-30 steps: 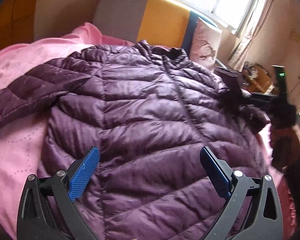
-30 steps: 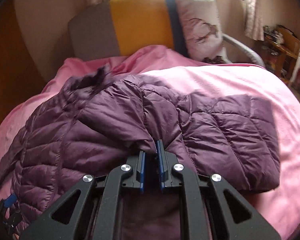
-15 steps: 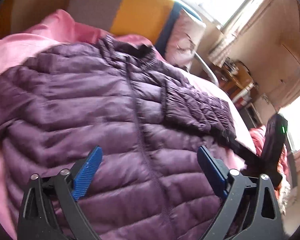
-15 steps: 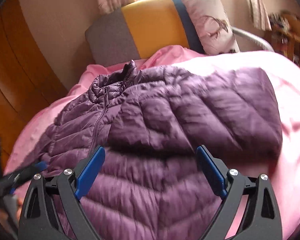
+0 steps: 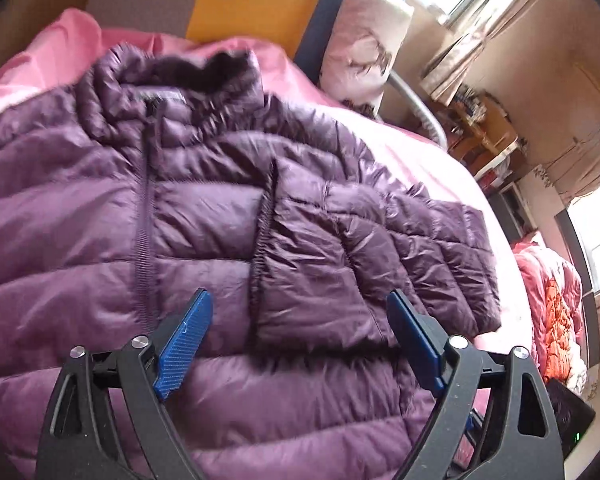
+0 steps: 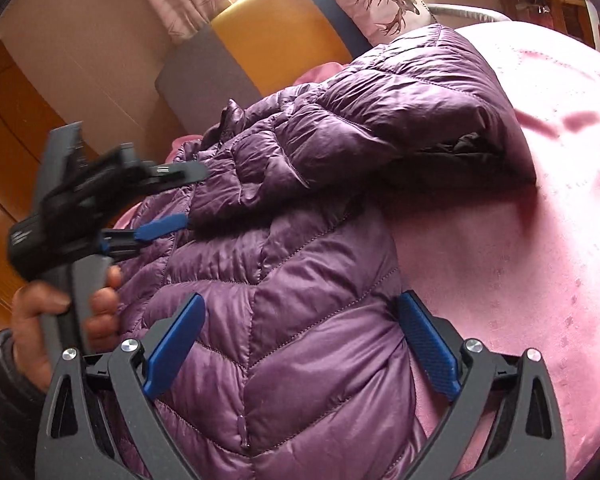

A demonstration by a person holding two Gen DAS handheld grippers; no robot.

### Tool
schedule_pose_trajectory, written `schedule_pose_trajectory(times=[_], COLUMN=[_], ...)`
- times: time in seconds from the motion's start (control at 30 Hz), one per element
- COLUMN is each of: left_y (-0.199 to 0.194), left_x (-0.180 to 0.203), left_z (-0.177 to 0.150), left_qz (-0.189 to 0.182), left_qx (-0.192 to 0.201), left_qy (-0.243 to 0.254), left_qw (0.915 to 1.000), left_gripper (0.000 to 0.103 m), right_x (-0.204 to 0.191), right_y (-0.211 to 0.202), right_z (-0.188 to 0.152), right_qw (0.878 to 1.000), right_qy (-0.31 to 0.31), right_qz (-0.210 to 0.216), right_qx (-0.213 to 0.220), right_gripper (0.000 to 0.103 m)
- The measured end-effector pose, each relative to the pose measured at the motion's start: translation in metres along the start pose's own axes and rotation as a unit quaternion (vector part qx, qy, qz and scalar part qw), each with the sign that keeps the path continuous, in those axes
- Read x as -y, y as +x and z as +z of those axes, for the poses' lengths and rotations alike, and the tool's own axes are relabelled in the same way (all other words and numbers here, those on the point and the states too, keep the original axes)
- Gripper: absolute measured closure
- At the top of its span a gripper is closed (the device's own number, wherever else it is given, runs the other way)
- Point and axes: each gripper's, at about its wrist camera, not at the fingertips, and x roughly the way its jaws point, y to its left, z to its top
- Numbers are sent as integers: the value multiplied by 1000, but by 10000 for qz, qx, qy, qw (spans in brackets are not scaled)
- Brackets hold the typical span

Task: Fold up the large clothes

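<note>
Left wrist view, read from left to right: the purple quilted down jacket (image 5: 204, 216) lies face up on the pink bedspread (image 5: 428, 160), zip closed, and one sleeve (image 5: 364, 248) is already folded across the chest. The left gripper (image 5: 296, 344) hovers over the sleeve cuff; its blue-padded fingers (image 5: 184, 344) have just been narrowing but are released, with nothing pinched between them.

Right wrist view, left to right: a hand (image 6: 60, 320) holds the left tool at the frame's edge, then comes the jacket body, then bare bedspread. The right gripper (image 6: 300, 340) has just sprung apart; its fingers straddle the jacket's side hem without gripping it.

The sleeve seems placed, so the next fold likely takes the body. Puffy down slips: bite deep through both layers at the hem, lift low, and carry both corners evenly so the sleeve stays tucked.
</note>
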Motion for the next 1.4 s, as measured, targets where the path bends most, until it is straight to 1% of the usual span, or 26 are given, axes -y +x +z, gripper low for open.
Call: schedule_pose_trajectory(times=[0.03,0.07,0.1,0.13,0.23,0.27,0.33,0.4,0.47,0.53,0.6,0.67,0.73,0.83,0.9,1.0,1.1,1.17,1.2,1.27,1.33,1.4], left_y=[8,12,13,9,-15,-31,-57,-89,-122,-145,-165,-176,-183,-189,-189,-181,-165,-154,-148,-140,-137,-136], left_x=[1,2,3,4,8,9,7,2,-5,-16,-33,-49,-64,-93,-112,-136,-156,-164,-169,-175,-179,-179], left_z=[1,1,3,5,12,17,26,36,44,48,46,42,36,25,15,-2,-19,-30,-36,-43,-48,-49], left_qz=[-48,-62,-132,-263,-469,-580,-727,-885,-919,-897,-857,-754,-672,-522,-420,-149,84,263,355,338,311,336], left_qx=[-141,-238,-239,-134,248,450,760,1123,1502,1745,1905,1987,2009,2015,1983,1844,1598,1433,1334,1246,1264,1289], left_qy=[-31,-42,-66,-54,7,13,-28,-110,-153,-235,-350,-435,-551,-817,-1013,-1215,-1431,-1466,-1485,-1535,-1554,-1518], left_qw=[9999,9997,9996,9996,9986,9973,9944,9897,9843,9803,9773,9762,9758,9747,9740,9752,9767,9784,9792,9797,9792,9794], left_gripper=[58,71,87,94,97,97,97,97,97,97,97,97,97,97,97,97,98,98,98,98,98,98], right_x=[1,1,2,5,22,28,37,40,41,41,43,46,49,52,55,63,70,65,63,50,29,4], right_y=[0,-1,-2,-4,-9,-8,-6,-3,0,7,13,20,28,39,37,34,22,17,12,6,-3,-4], right_z=[0,1,3,5,18,22,29,33,37,40,45,53,61,71,72,72,70,68,69,67,72,75], right_qw=[10000,10000,9999,9994,9926,9893,9822,9773,9715,9653,9584,9526,9438,9359,9332,9311,9343,9426,9488,9677,9853,9960], right_qy=[7,18,86,239,896,1103,1484,1661,1850,2028,2217,2385,2577,2841,2916,3015,2987,2843,2727,2231,1545,836], right_qz=[26,47,112,248,791,918,1089,1235,1410,1565,1708,1802,1986,2009,2014,1935,1816,1660,1525,1151,707,234], right_qx=[2,3,2,29,195,249,377,448,460,518,559,571,582,558,595,689,701,564,464,251,190,226], right_gripper=[5,4,3,2,2,2,2,2,2,2,2,2,2,2,2,2,2,2,2,2,2,2])
